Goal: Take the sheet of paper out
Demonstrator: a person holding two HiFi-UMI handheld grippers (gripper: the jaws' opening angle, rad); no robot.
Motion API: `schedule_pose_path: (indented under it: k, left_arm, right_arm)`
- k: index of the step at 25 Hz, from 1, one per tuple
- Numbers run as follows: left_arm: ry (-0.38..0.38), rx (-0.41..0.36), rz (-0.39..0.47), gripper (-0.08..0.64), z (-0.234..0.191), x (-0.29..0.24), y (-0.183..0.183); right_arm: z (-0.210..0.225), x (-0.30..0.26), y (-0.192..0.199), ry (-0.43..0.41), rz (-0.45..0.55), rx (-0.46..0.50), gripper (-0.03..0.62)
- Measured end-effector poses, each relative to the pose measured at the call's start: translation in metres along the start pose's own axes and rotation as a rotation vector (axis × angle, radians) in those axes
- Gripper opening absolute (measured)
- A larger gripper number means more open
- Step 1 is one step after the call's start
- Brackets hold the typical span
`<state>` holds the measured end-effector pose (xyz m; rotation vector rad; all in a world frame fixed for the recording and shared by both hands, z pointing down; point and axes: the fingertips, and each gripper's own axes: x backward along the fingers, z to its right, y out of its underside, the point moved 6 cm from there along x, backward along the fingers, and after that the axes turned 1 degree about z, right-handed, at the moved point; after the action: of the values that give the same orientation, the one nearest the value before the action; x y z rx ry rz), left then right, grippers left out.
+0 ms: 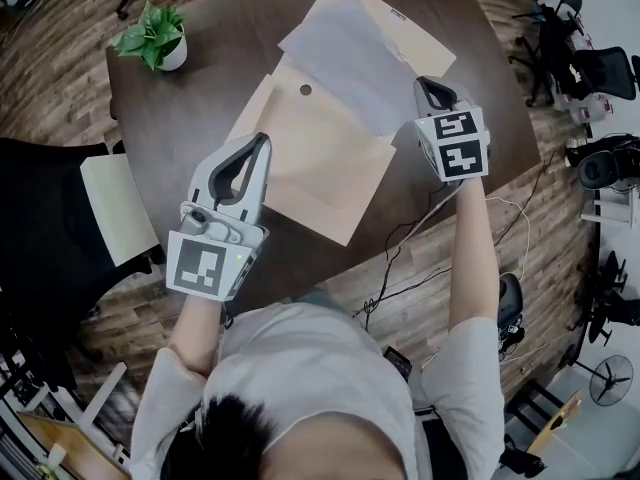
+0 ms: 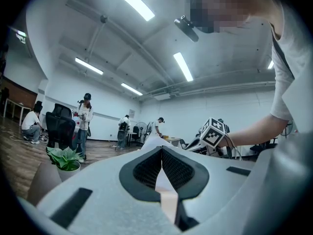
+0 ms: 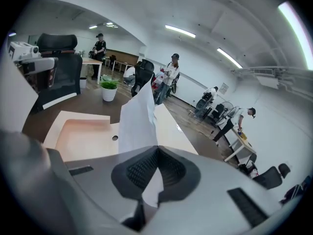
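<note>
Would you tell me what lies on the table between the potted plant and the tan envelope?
Nothing: in the head view, only bare dark table separates the potted plant from the tan envelope.

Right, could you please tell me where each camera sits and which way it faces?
Head view: on the person's head, facing steeply down at table, envelope and sheet; both forearms, left tongs and right tongs show.
Left gripper view: on the left tongs, facing level across the room; its jaws, shut on the envelope, and the right forearm show.
Right gripper view: on the right tongs, tilted down at the table; its jaws grip the sheet.
Shared: the potted plant shows in all three.
</note>
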<state>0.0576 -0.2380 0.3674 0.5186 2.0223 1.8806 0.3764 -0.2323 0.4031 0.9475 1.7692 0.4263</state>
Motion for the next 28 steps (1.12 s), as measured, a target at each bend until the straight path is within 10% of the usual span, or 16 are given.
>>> schedule_pose_path:
  k: [28]
  left_arm:
    - [0.054, -0.071, 0.092, 0.009, 0.041, 0.027, -0.044]
  right_arm:
    - [-0.032, 0.134, 0.011, 0.134, 0.32, -0.335, 0.012]
